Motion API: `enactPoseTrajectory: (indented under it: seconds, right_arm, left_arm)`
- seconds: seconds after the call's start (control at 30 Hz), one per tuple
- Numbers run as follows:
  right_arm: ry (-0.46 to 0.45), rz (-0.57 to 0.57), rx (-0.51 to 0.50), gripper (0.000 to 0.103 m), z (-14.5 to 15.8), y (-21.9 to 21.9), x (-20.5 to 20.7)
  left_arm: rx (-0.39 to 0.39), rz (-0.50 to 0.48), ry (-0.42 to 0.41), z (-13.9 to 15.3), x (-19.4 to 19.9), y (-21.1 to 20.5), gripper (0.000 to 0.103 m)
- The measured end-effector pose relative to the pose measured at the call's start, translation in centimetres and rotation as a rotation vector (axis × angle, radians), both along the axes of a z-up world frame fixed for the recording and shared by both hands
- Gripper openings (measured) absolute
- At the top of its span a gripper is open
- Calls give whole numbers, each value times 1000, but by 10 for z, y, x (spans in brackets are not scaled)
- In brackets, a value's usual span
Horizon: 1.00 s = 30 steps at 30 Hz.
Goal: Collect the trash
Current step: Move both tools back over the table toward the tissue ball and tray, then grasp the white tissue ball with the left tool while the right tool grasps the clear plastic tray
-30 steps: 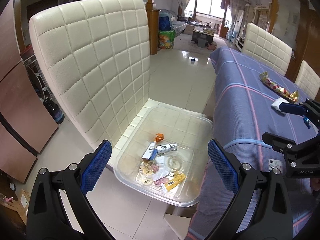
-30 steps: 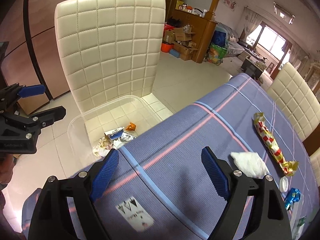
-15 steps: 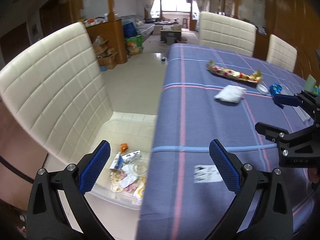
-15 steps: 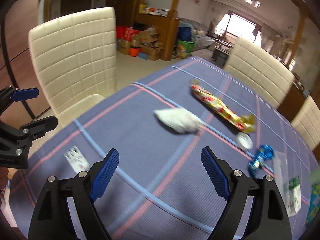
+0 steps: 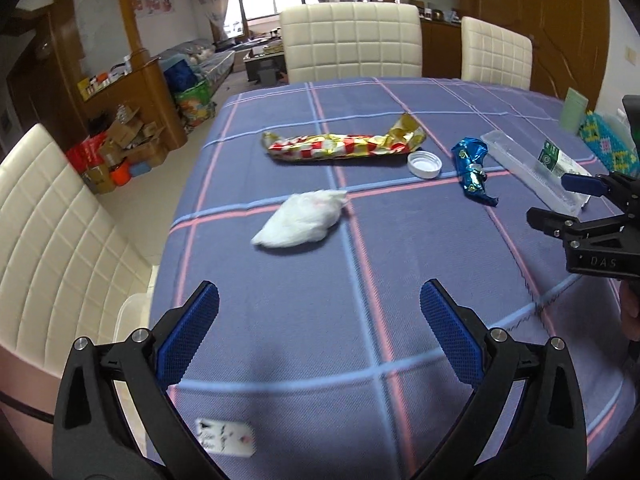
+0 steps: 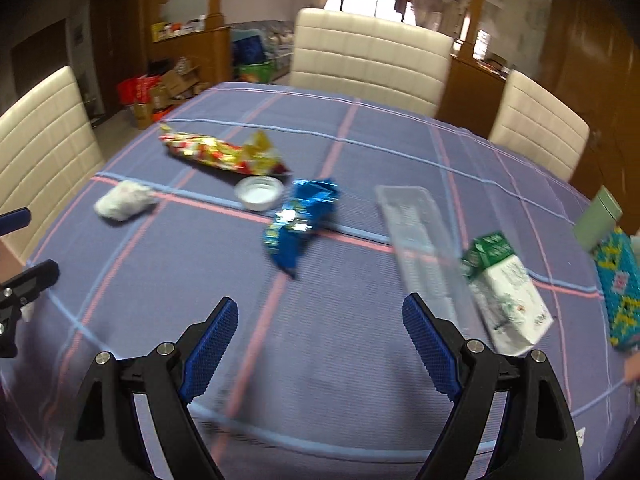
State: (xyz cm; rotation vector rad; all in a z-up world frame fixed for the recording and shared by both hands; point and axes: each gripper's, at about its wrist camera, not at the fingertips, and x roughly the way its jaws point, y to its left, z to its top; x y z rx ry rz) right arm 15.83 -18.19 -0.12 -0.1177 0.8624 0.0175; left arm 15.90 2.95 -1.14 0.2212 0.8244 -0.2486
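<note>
Both tools swung from bin to table, blue wrapper (image 6: 301, 222) ahead of right tool (image 6: 320, 344)

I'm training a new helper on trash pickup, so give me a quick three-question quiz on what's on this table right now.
1. True or false: the left claw holds the tissue.
2. What lies between the red-gold wrapper and the blue wrapper? A cap, B cup, C spoon.
3. What colour is the tablecloth?

Key: 1 false, both it and the right claw are open and empty. 2 A, the cap. 3 blue-purple with pink and light blue stripes.
</note>
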Motion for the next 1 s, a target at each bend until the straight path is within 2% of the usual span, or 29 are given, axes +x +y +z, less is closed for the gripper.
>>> enactPoseTrajectory:
  seconds: [0.27,0.47,0.63,0.67,0.73,0.8,0.93,0.97,1.0]
  right_arm:
    - [37,-86,8,82,-14,-60,22]
    - [77,-107,9,82,-28,-74,42]
    - [90,-120,66,80,-37,-80,54]
    - [86,-118,70,78,-37,-79,55]
    - [76,-98,92,59,-36,-74,57]
    - [74,-79,98,46,-34,-68,60]
    - [62,-62,67,40,-32,-55,64]
    - [61,-66,65,40,-32,-53,65]
    - [61,-65,63,40,-32,-52,65]
  left_arm:
    - [66,1,7,-11,42,-24,99]
    - [95,29,44,-24,73,-18,99]
    - [119,28,66,-37,93,-19,96]
    - [121,26,76,-40,97,-20,92]
    - [124,17,94,-44,100,-22,86]
    - [115,9,85,-45,103,-23,80]
    - [76,-14,99,-46,106,-25,65]
    - [73,-28,100,-46,105,-26,55]
    - [81,-39,96,-45,103,-29,39]
